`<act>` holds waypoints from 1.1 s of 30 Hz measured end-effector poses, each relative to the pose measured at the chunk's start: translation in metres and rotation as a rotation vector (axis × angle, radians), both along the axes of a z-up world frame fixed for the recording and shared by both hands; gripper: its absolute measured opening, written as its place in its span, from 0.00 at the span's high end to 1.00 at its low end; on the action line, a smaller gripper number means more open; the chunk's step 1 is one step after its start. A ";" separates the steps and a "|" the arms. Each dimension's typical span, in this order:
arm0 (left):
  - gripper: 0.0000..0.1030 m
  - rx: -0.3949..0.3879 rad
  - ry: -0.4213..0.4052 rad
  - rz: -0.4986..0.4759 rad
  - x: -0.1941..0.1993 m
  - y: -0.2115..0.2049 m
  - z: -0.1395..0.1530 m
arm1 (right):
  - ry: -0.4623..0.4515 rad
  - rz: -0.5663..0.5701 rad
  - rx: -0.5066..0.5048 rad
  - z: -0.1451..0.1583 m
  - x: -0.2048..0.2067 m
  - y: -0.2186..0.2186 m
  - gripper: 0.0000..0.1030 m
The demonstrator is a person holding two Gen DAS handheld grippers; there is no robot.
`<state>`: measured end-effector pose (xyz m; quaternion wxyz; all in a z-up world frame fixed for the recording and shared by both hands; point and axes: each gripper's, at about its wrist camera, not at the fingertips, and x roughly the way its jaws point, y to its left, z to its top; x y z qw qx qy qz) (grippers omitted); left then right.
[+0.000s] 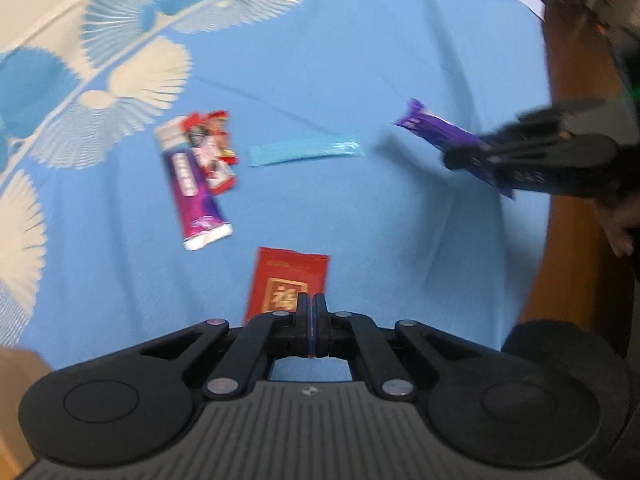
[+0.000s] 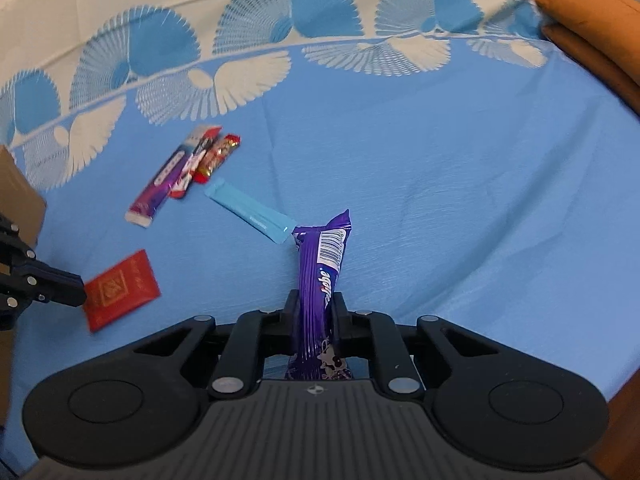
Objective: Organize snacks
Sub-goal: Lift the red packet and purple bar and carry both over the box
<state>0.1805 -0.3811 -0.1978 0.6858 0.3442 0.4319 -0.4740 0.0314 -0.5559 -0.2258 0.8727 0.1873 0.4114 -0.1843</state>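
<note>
1. While a blue cloth (image 2: 440, 184) with a white fan pattern is spread over the whole work surface, five snack packets are seen, four lying on it and one lifted
2. The right gripper (image 2: 314, 304) is seen clenched on a purple snack bar (image 2: 320, 272); the bar is held upright between the jaws, with its barcode end raised clear of the cloth
3. The left gripper (image 1: 311, 304) is seen with its jaws pressed fully together and nothing caught between them
4. A red packet (image 1: 290, 280) with gold print is seen lying flat on the cloth just past the left gripper's tips; contact cannot be told
5. A light blue stick packet (image 2: 250, 210) is laid on the cloth, its near end close beside the top of the held bar in the right wrist view
6. A purple and white stick packet (image 2: 160, 184) and a small red sweets packet (image 2: 212, 156) are laid touching side by side, nearer the fan border
7. From the left wrist view, the right gripper (image 1: 472, 156) is seen at the cloth's right edge with the purple bar (image 1: 436, 128) sticking out of it
8. An orange cushion (image 2: 592, 28) is seen at the far right corner
</note>
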 end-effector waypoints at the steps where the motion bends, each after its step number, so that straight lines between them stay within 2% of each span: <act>1: 1.00 -0.021 -0.001 0.023 0.000 0.004 0.007 | -0.007 -0.013 0.005 0.003 -0.003 0.002 0.85; 5: 1.00 -0.118 0.024 0.104 0.005 0.021 0.035 | -0.064 -0.048 0.022 0.023 -0.015 0.011 0.85; 9: 0.98 -0.080 -0.002 0.149 0.009 0.017 0.025 | -0.093 -0.063 0.020 0.032 -0.022 0.019 0.85; 11: 0.90 -0.038 0.022 0.154 0.012 0.011 0.014 | -0.084 -0.076 0.025 0.029 -0.023 0.019 0.85; 13: 0.69 0.011 0.023 0.151 0.016 0.001 -0.001 | -0.070 -0.095 0.045 0.024 -0.025 0.016 0.85; 14: 0.63 0.033 0.020 0.147 0.017 -0.004 -0.008 | -0.063 -0.102 0.054 0.021 -0.027 0.013 0.84; 16: 0.45 0.070 0.023 0.143 0.018 -0.013 -0.022 | -0.047 -0.108 0.057 0.015 -0.028 0.011 0.84; 20: 0.32 0.128 0.037 0.154 0.024 -0.027 -0.047 | -0.022 -0.120 0.065 0.003 -0.026 0.003 0.84; 21: 0.27 0.151 0.048 0.163 0.028 -0.030 -0.054 | -0.019 -0.122 0.066 0.000 -0.024 0.001 0.84; 22: 0.18 0.161 0.056 0.173 0.031 -0.031 -0.060 | -0.015 -0.125 0.067 -0.003 -0.023 -0.001 0.84; 23: 0.14 0.152 0.054 0.194 0.035 -0.030 -0.063 | -0.011 -0.127 0.069 -0.005 -0.021 -0.002 0.84; 24: 0.14 0.145 0.069 0.212 0.039 -0.029 -0.066 | -0.009 -0.128 0.073 -0.008 -0.020 -0.003 0.84; 25: 0.21 0.131 0.092 0.231 0.043 -0.027 -0.066 | -0.007 -0.129 0.075 -0.009 -0.018 -0.003 0.84; 26: 0.28 0.113 0.098 0.230 0.043 -0.025 -0.063 | -0.006 -0.128 0.076 -0.010 -0.017 -0.003 0.84; 27: 0.45 0.098 0.094 0.213 0.042 -0.024 -0.059 | -0.006 -0.127 0.077 -0.011 -0.016 -0.003 0.84; 28: 0.49 0.095 0.090 0.207 0.041 -0.022 -0.056 | -0.007 -0.127 0.077 -0.012 -0.016 -0.003 0.84; 33: 0.53 0.075 0.082 0.246 0.038 -0.009 -0.046 | -0.014 -0.132 0.072 -0.009 -0.015 -0.001 0.84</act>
